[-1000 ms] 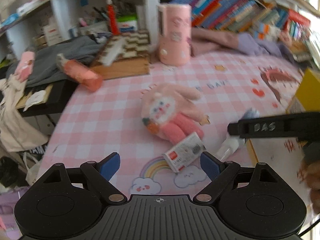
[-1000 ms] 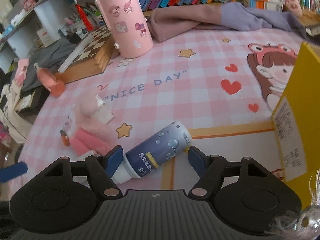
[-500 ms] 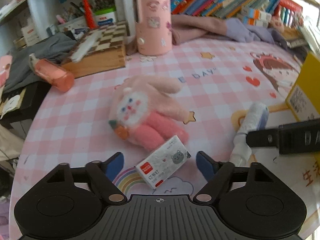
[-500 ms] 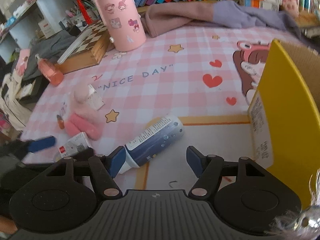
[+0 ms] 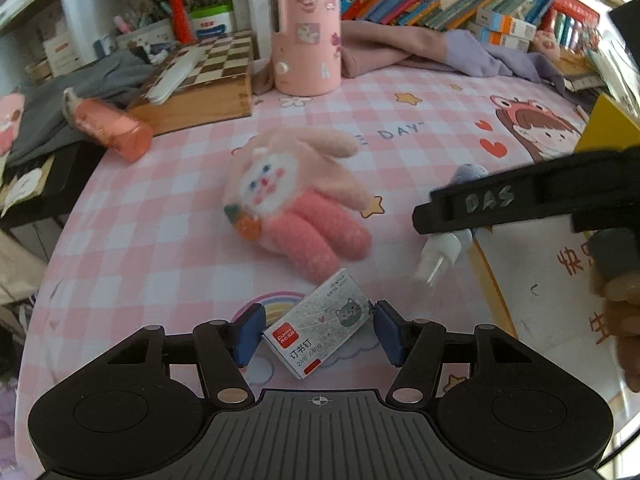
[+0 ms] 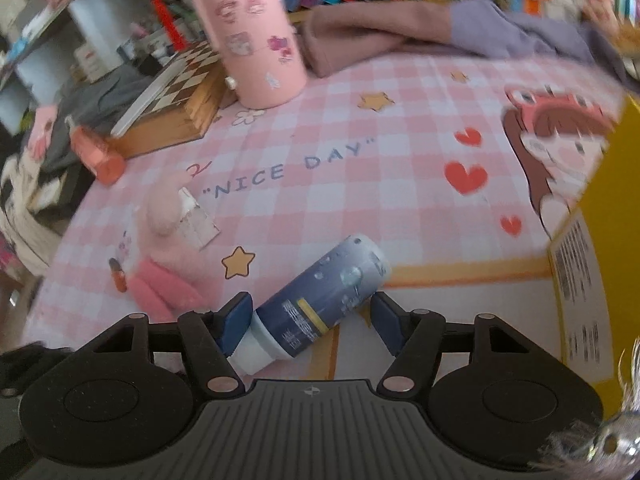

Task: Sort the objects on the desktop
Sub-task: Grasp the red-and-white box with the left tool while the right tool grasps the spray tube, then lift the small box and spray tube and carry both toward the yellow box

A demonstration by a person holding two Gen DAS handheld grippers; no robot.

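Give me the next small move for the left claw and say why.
Probably close the left claw on the staple box. The box already lies between its open fingers, slightly skewed, with gaps on both sides and nothing gripped. The plush rabbit lies just beyond, so pushing further forward risks nudging it.

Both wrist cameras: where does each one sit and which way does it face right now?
Left wrist: rides the left gripper, looking along its fingers at the staple box between them; the right gripper's black bar and the person's hand show at right.
Right wrist: rides the right gripper, facing the blue bottle between its fingers.
Shared: the plush toy, pink canister and blue bottle.
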